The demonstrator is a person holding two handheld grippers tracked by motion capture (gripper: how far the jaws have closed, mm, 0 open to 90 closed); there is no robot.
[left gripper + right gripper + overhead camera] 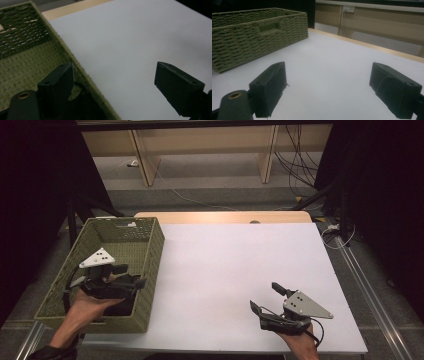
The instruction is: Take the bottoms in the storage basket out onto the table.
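Left gripper (131,281) hovers open-jawed, apparently empty, over the green basket (152,245); hand (87,305) underneath.

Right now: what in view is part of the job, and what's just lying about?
In the job:
- green woven basket
- left gripper, open, over the basket's right rim
- right gripper, open, empty, over the white table

Lying about:
- floor cables
- wooden bench

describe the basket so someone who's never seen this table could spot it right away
Start at the white table and go to its left edge. There sits the basket, a rectangular, open-topped bin of olive-green woven material with a handle slot cut into its end wall. It is the table's one woven, green thing, and the left tongs hover over its near end.
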